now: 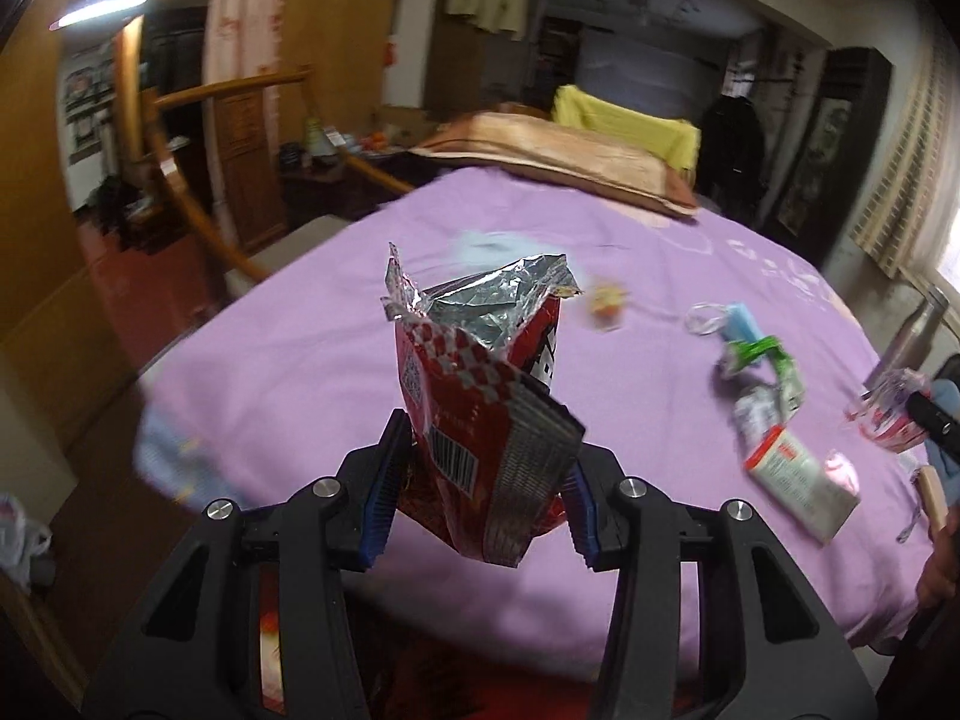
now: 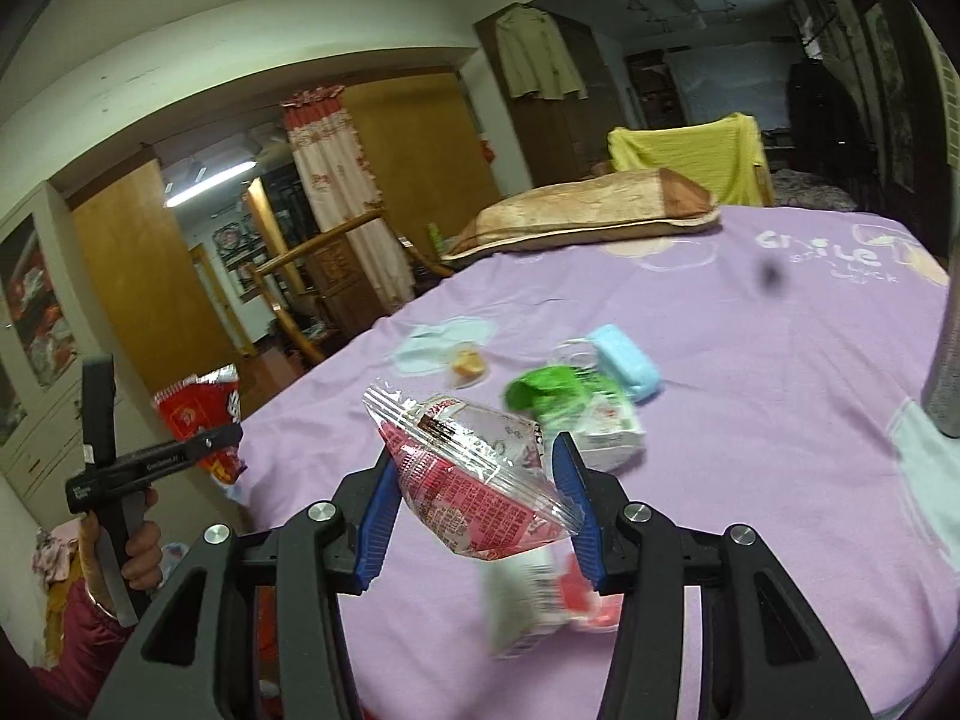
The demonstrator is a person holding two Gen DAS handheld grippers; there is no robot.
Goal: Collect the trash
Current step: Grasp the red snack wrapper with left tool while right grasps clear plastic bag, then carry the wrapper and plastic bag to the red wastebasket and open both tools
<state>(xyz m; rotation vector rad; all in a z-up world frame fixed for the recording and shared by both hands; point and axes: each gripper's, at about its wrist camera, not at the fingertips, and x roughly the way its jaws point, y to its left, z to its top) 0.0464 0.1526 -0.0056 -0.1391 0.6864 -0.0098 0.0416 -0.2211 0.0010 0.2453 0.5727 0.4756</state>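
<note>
My left gripper is shut on a torn red snack bag with a silver foil lining, held upright above the purple bed. The right wrist view shows that bag at the left, with the left gripper and a person's hand. My right gripper is shut on a clear wrapper with red print, lifted off the sheet. On the bed lie a green wrapper, a blue pack, a white packet and a small orange wrapper.
A blurred white and red packet lies under the right gripper. A brown pillow rests at the head of the bed. A steel bottle stands at the right edge. Beside the bed are a wooden chair and a plastic bag on the floor.
</note>
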